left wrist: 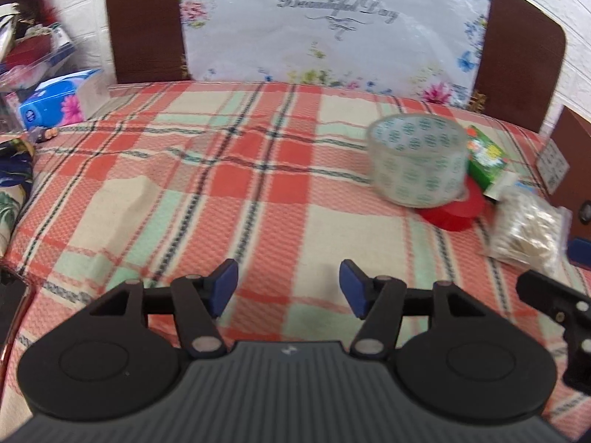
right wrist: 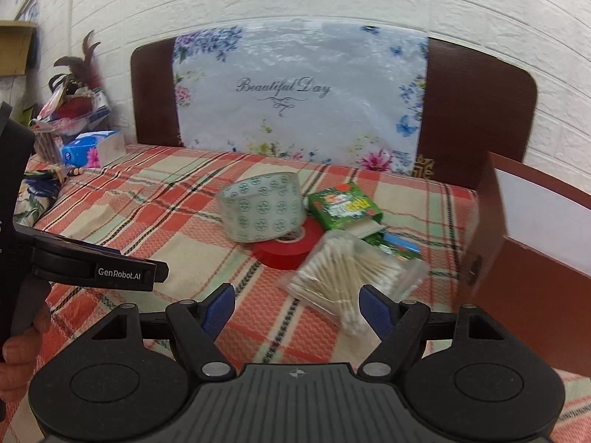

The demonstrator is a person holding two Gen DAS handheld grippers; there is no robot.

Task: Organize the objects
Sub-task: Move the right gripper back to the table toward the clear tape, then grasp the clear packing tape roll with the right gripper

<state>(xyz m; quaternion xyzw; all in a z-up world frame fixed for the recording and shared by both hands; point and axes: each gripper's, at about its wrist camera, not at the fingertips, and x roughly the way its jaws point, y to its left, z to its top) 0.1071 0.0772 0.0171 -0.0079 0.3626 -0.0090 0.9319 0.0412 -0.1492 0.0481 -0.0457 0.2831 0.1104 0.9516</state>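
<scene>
At far left in the left wrist view, a blue tissue box (left wrist: 59,98) beside the bed, at the edge of the plaid blanket (left wrist: 207,170). Behind it, a brown headboard (left wrist: 144,26) with a flowered cover (left wrist: 332,37) reading "Beautiful Day". In the foreground, left gripper (left wrist: 288,288) over bare blanket, jaws apart with nothing between them. Further right, a roll of clear tape (left wrist: 417,158) with green print, tilted and leaning on a red tape roll (left wrist: 458,212). Just behind these, a green box (left wrist: 487,157), and just beside them on the right, a clear bag of cotton swabs (left wrist: 524,229).

In the right wrist view, at the left edge, the left gripper's black body with a hand (right wrist: 18,354) around its handle. At centre, the same pile close together on the blanket: clear tape (right wrist: 264,206) resting on the red roll (right wrist: 291,249), green box (right wrist: 343,205) touching both, swab bag (right wrist: 351,273) nearest. Right gripper (right wrist: 297,313) low in front of the swab bag, jaws wide and empty, right blue pad overlapping the bag's corner in the picture; contact not possible to tell. At far right, a red-brown open box (right wrist: 532,251) with white inside.
</scene>
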